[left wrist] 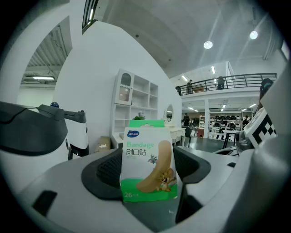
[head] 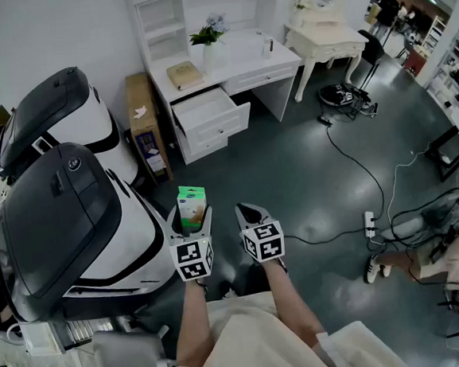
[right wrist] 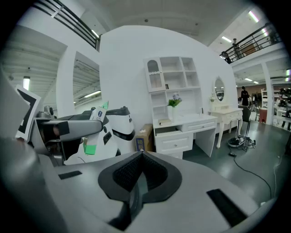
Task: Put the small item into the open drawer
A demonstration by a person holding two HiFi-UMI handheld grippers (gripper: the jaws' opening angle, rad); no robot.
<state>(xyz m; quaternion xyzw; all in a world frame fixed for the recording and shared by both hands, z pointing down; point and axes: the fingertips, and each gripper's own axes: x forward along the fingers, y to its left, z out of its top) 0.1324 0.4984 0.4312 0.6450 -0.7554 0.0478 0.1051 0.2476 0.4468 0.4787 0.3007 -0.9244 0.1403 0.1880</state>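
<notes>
My left gripper (head: 191, 216) is shut on a small white-and-green bandage box (head: 191, 205), which stands upright between its pads (left wrist: 105, 172). The box (left wrist: 148, 165) fills the middle of the left gripper view, with a cartoon mouse printed on it. Beside it, my right gripper (head: 250, 214) is shut with nothing in it; its jaws meet (right wrist: 141, 158). The right gripper view shows the box (right wrist: 93, 137) off to the left. Ahead stands a white desk (head: 238, 56) with its upper left drawer (head: 206, 109) pulled open. That drawer (right wrist: 167, 131) is several steps away across the floor.
Two large white machines with dark lids (head: 64, 225) stand close on my left. A cardboard box (head: 146, 122) leans beside the desk. On the desk are a potted plant (head: 206, 36) and a book (head: 184, 74). Cables and a power strip (head: 369, 222) lie on the floor to the right.
</notes>
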